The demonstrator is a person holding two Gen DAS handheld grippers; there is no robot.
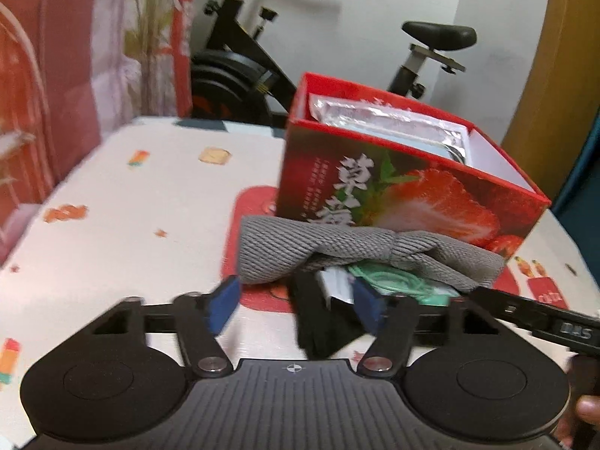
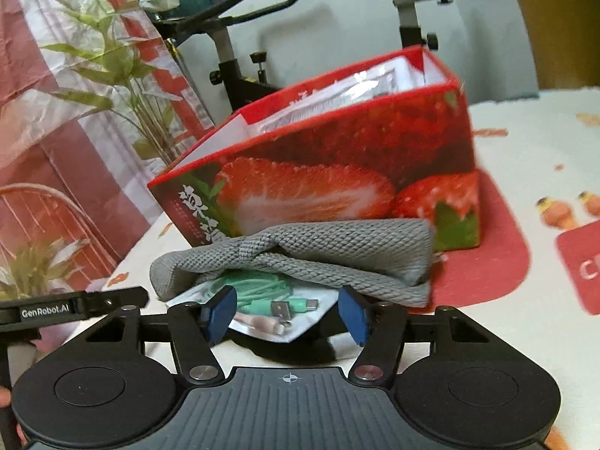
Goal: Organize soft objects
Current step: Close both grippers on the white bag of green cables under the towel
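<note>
Both wrist cameras sit low and close, facing the strawberry box (image 1: 405,187) (image 2: 337,172) from opposite front corners.

An exercise bike (image 1: 262,75) stands behind the patterned tablecloth (image 1: 131,225).

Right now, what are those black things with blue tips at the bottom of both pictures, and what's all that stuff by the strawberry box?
Those are two grabbing tools, each held by a person, each with a camera looking along its fingers. One picture comes from the left gripper, the other from the right gripper. Both are open and hold nothing. On the table stands a red strawberry box with shiny packets inside. In front lies a pile: a grey knitted cloth over a bag of green cable, with something black underneath. An exercise bike stands behind.
</note>
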